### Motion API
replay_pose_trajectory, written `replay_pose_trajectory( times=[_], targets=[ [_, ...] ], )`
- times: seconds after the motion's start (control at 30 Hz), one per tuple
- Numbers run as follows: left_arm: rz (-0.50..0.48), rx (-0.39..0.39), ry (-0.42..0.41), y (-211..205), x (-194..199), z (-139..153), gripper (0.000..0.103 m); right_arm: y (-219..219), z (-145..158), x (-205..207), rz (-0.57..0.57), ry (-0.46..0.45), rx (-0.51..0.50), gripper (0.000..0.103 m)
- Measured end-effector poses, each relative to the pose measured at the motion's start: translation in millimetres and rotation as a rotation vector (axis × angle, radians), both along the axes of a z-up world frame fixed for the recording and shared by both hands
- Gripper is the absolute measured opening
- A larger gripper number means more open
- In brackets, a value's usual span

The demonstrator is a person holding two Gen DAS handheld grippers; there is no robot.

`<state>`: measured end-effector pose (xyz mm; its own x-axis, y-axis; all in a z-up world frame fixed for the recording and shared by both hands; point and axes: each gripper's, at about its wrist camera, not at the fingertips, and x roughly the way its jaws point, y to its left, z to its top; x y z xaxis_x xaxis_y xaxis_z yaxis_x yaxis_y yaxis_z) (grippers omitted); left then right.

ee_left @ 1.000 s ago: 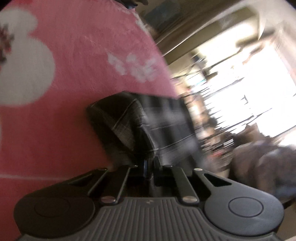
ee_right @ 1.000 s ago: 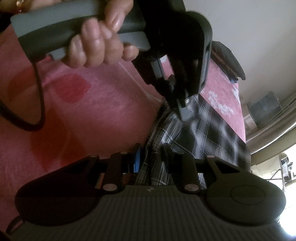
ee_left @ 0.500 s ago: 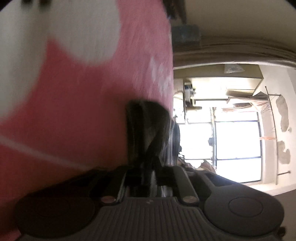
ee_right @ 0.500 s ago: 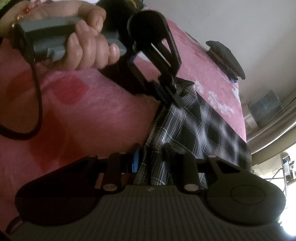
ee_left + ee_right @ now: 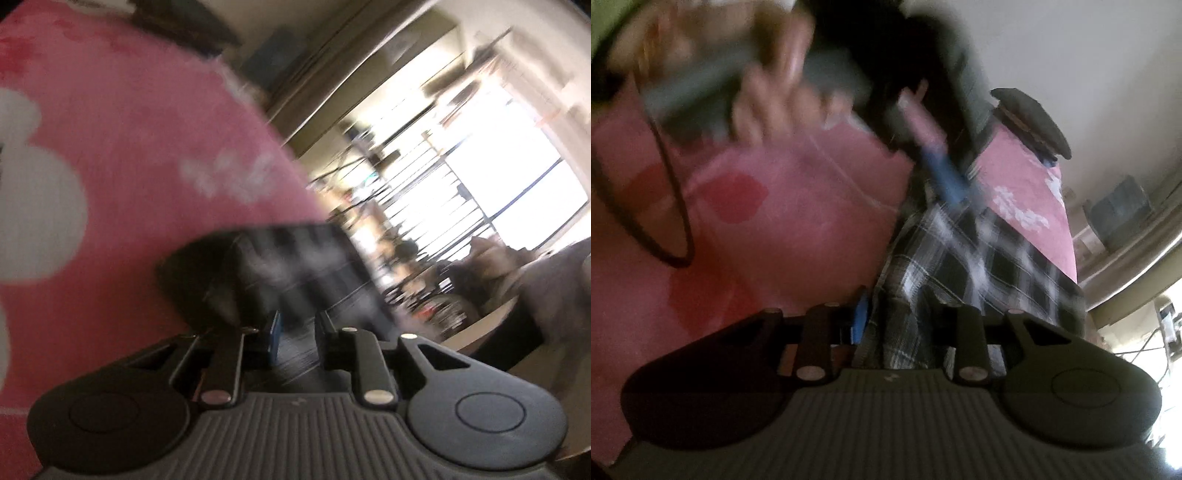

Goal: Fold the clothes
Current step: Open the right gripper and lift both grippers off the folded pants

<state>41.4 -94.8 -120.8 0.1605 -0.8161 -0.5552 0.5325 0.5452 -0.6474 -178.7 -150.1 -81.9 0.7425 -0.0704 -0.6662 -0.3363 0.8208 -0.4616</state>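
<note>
Plaid shirt lies on pink bed cover. Right gripper holds narrow on its near edge. Left gripper closing, shirt cloth between its fingers; contact blurred.

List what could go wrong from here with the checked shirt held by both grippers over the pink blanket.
1. The left gripper is closing on blurred cloth; if it has only an edge, the checked shirt may slip out mid-fold.
2. The right gripper holds a bunched wad, so the fold may come out creased.
3. The cable hangs in a loop above the pink blanket and could snag the shirt.
</note>
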Motion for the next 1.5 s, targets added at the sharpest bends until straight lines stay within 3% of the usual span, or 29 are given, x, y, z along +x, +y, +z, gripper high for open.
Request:
replay_pose_trajectory(
  times=[0.03, 0.17, 0.33, 0.47, 0.57, 0.67, 0.7, 0.73, 0.77, 0.8, 0.83, 0.93, 1.17, 1.5],
  targets=[
    [0.017, 0.009, 0.022, 1, 4, -8, 0.005, -3, 3, -4, -0.011, -0.005, 0.012, 0.026],
    [0.073, -0.020, 0.101, 6, 18, -23, 0.003, -16, 11, -16, -0.059, -0.007, 0.052, 0.014],
    [0.084, -0.001, 0.085, 7, 11, -25, 0.003, -28, -13, -18, -0.035, 0.052, 0.053, 0.010],
    [0.080, 0.025, 0.058, 10, 5, -18, 0.003, -37, 20, -30, -0.076, 0.012, 0.180, 0.008],
    [0.072, 0.050, 0.026, 21, 2, -8, 0.003, -43, 28, -47, -0.095, -0.004, 0.142, 0.008],
    [0.074, 0.073, -0.003, 17, -4, 1, 0.003, -56, -3, -44, -0.133, 0.175, 0.174, 0.008],
    [0.076, 0.083, -0.014, 17, -6, 5, 0.005, -58, -7, -48, -0.124, 0.143, 0.186, 0.008],
    [0.080, 0.097, -0.026, 18, -8, 9, 0.014, -57, -6, -50, -0.112, 0.133, 0.174, 0.008],
    [0.086, 0.109, -0.043, 20, -12, 15, 0.024, -58, -1, -49, -0.134, 0.123, 0.190, 0.008],
    [0.095, 0.117, -0.070, 24, -17, 22, 0.043, -58, 5, -48, -0.158, 0.113, 0.208, 0.008],
    [0.104, 0.120, -0.103, 28, -22, 31, 0.049, -62, 11, -48, -0.200, 0.104, 0.255, 0.009],
    [0.126, 0.124, -0.181, 39, -39, 55, 0.054, -72, 24, -47, -0.262, 0.084, 0.341, 0.009],
    [0.079, 0.185, -0.208, 44, -92, 90, 0.072, -87, 28, -34, -0.376, 0.081, 0.437, 0.009],
    [0.008, 0.251, -0.218, 33, -130, 93, 0.080, -109, 26, -34, -0.573, 0.137, 0.618, 0.010]
  ],
)
